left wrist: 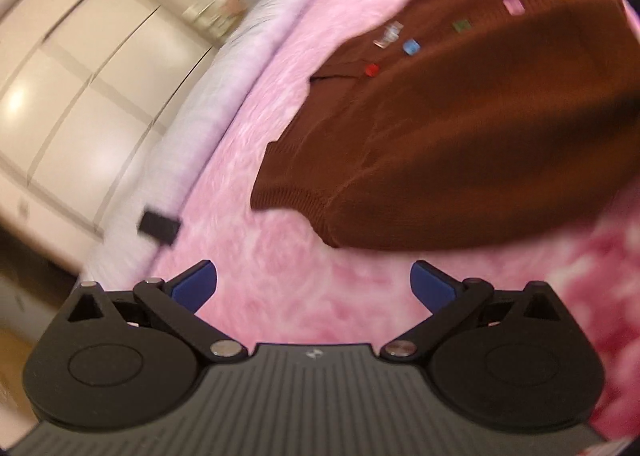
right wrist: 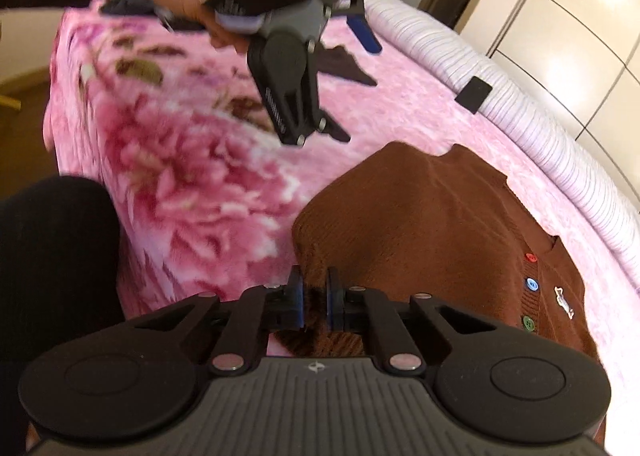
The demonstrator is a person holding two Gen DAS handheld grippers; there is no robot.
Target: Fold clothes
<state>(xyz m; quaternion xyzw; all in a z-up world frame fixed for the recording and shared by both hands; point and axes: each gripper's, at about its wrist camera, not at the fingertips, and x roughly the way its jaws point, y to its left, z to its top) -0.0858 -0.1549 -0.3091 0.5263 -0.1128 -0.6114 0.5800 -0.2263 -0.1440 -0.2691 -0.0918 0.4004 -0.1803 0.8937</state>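
A brown knit cardigan (left wrist: 460, 127) with coloured buttons lies on a pink floral blanket (left wrist: 280, 296). My left gripper (left wrist: 314, 282) is open and empty, hovering over the blanket just short of the cardigan's hem. In the right wrist view the left gripper (right wrist: 352, 83) hangs open above the blanket. My right gripper (right wrist: 314, 302) is shut on a fold of the cardigan (right wrist: 432, 223) at its near edge.
A pale lilac ribbed bolster (right wrist: 500, 95) runs along the far edge of the bed, with a small black square object (right wrist: 473, 94) on it. Cream wardrobe doors (left wrist: 72, 67) stand beyond. A dark garment (right wrist: 340, 63) lies farther back on the blanket (right wrist: 180, 127).
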